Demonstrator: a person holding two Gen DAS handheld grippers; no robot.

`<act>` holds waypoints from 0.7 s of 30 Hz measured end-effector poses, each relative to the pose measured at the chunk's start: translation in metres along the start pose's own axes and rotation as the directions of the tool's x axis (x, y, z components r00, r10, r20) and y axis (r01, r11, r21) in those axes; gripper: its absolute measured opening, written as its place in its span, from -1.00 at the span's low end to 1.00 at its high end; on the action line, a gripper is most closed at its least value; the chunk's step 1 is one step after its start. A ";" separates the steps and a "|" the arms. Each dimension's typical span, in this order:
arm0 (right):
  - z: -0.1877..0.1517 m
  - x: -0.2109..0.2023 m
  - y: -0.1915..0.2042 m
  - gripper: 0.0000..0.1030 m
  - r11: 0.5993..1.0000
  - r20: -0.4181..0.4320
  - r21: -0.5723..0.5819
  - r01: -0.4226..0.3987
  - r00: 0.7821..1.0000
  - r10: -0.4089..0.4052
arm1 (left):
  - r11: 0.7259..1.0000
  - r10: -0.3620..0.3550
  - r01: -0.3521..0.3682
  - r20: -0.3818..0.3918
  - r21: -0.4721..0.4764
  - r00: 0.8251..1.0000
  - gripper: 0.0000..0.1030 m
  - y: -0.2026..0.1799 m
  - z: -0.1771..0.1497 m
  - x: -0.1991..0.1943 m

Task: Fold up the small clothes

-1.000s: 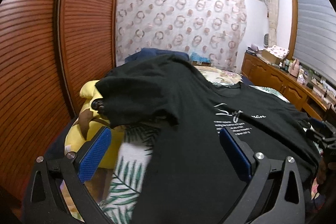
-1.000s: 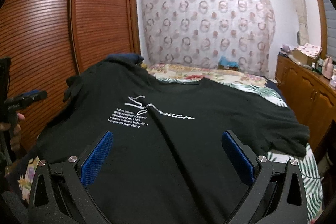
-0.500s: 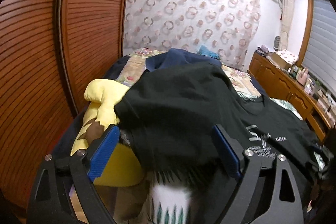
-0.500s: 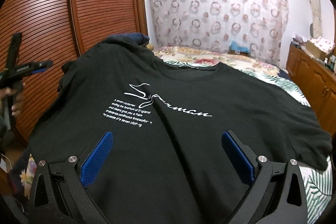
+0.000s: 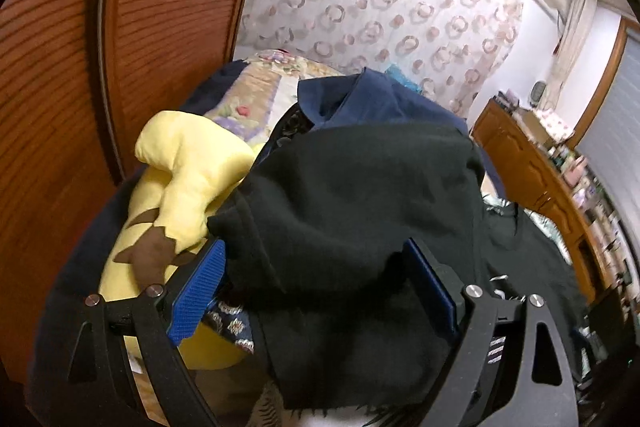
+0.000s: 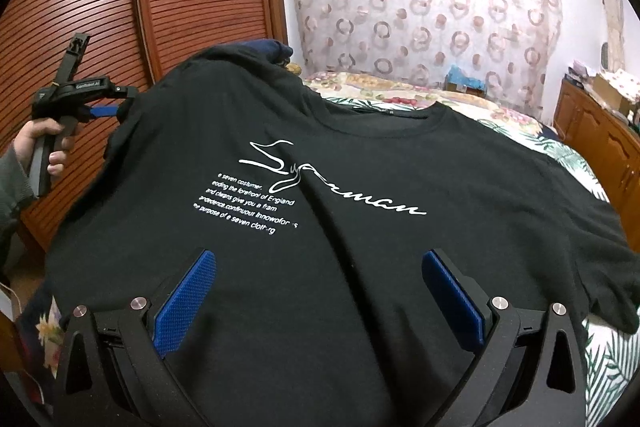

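Note:
A black T-shirt (image 6: 360, 167) with white script print lies front-up across the bed. Its left sleeve (image 5: 340, 195) is draped over a pile at the bed's left side. My left gripper (image 5: 313, 247) stands open around that sleeve's hem; the cloth lies between the blue pads (image 5: 196, 291) without being pinched. The right wrist view shows the same left gripper (image 6: 108, 111) at the sleeve's edge, held by a person's hand (image 6: 44, 143). My right gripper (image 6: 319, 259) hovers open over the shirt's lower middle, nothing gripped.
A yellow plush toy (image 5: 188, 179) and a navy garment (image 5: 360, 99) lie under and behind the sleeve. Louvred wooden wardrobe doors (image 5: 160, 7) run close along the left. The leaf-print bed sheet (image 6: 600, 347) shows at the right; a wooden dresser (image 6: 600, 139) stands beyond.
My left gripper has swung left from the shirt's body to the sleeve over the plush toy, its jaws a little narrower. The right gripper edged nearer the print.

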State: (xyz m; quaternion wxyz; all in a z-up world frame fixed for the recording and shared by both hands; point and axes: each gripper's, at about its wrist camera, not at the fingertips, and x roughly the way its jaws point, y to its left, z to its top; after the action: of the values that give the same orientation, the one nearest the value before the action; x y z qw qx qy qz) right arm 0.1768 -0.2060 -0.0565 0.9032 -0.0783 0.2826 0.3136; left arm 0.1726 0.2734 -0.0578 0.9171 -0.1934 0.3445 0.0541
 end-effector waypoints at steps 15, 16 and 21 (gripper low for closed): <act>-0.004 -0.003 0.001 1.00 1.000 0.024 0.021 0.005 1.000 -0.006 | 0.990 0.091 -0.093 0.025 0.102 0.996 -0.72 -0.016 0.009 -0.009; -0.004 -0.004 0.001 1.00 1.000 0.025 0.021 0.005 1.000 -0.005 | 0.982 0.111 -0.119 0.062 0.146 0.992 -0.75 -0.028 0.010 -0.019; -0.005 -0.004 0.001 1.00 1.000 0.025 0.022 0.005 1.000 -0.006 | 0.951 0.086 -0.121 0.135 0.283 0.987 -0.77 -0.079 0.012 -0.045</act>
State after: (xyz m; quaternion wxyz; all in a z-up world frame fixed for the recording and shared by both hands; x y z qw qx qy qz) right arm 0.1716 -0.2092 -0.0580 0.9083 -0.0654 0.2746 0.3089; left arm 0.1637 0.2064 0.0051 0.9505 -0.0348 0.3022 0.0627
